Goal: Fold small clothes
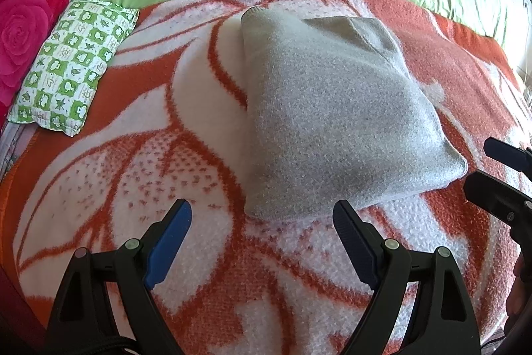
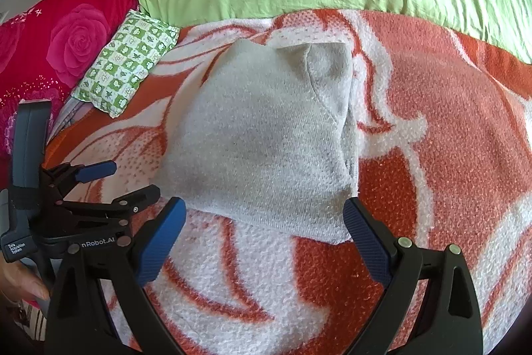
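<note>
One folded grey garment [image 1: 332, 108] lies just ahead of the left gripper [image 1: 262, 218] and right gripper [image 2: 264, 215], both wide open, empty; the left reads "nRobot.AI".

Readable text | "nRobot.AI" on my left gripper [image 2: 129, 185] body, first letters hidden | "Data Acquisition System" on its handle label [image 2: 17, 247]

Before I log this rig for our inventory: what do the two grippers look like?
Both match: the left gripper and right gripper have black plastic frames with silver pivot pins and blue ribbed pads. The left one's grey handle bears white lettering, partly readable as "nRobot.AI" and "Data Acquisition System".
</note>
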A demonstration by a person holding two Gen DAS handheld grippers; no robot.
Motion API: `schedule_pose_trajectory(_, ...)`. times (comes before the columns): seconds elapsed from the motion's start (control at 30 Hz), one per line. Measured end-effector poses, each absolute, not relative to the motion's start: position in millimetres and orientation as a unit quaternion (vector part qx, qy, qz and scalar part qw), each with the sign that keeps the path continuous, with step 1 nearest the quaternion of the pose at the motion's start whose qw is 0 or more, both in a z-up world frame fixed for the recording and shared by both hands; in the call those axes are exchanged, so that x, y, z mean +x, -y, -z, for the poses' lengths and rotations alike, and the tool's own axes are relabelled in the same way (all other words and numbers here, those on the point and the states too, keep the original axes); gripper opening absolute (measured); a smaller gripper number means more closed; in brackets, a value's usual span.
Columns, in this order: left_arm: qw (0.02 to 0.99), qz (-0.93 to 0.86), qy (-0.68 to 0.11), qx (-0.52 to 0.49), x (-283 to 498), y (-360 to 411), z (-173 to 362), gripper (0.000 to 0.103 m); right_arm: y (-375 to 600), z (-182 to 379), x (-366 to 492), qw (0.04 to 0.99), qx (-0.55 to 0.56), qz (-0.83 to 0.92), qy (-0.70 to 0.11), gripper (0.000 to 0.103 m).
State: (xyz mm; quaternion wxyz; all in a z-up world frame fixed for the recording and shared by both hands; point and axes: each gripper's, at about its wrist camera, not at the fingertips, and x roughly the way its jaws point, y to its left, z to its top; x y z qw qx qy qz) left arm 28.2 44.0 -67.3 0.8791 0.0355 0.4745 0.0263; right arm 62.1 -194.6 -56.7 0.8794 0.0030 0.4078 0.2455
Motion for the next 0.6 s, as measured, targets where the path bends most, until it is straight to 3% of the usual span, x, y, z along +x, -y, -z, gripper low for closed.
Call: schedule_pose_trajectory(0.6,0.879,-0.026,-0.474,0.039,33.7,-45.7,63.1,0.088,192.3,49.3,65.6,0.883,0.006,-0.249,-0.397,0.096)
